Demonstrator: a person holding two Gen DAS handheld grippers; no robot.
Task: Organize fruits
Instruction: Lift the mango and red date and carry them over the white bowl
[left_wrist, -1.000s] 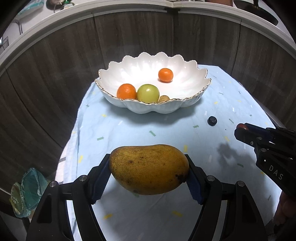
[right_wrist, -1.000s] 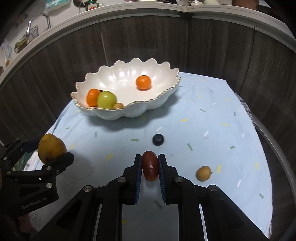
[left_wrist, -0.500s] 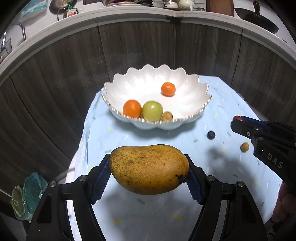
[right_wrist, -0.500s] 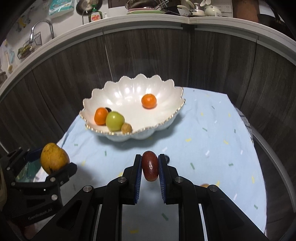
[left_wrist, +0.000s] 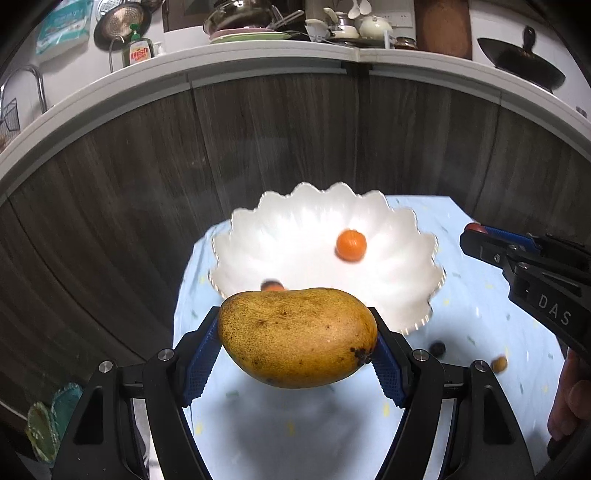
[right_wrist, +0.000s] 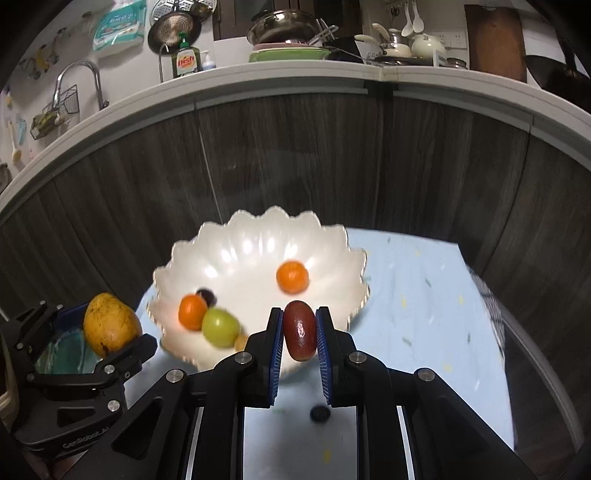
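Observation:
My left gripper (left_wrist: 297, 354) is shut on a yellow mango (left_wrist: 297, 336), held in the air in front of the white scalloped bowl (left_wrist: 295, 229). My right gripper (right_wrist: 299, 338) is shut on a dark red oval fruit (right_wrist: 300, 334), also raised before the bowl (right_wrist: 240, 251). The bowl holds two oranges (right_wrist: 292, 277) (right_wrist: 192, 312), a green fruit (right_wrist: 220, 326) and a dark berry (right_wrist: 206, 295). The left gripper and mango show at the left of the right wrist view (right_wrist: 110, 326). The right gripper shows at the right of the left wrist view (left_wrist: 476, 240).
The bowl sits on a light blue cloth (right_wrist: 424, 314) over a small table. A dark berry (left_wrist: 437, 348) and a small brown fruit (left_wrist: 499, 363) lie on the cloth near the bowl. A dark wood panel wall (left_wrist: 295, 129) curves behind, with a kitchen counter above.
Both grippers have risen with their fruits and tilted up, so the bowl sits lower and closer in each view. The grips on the mango and the red fruit are unchanged.

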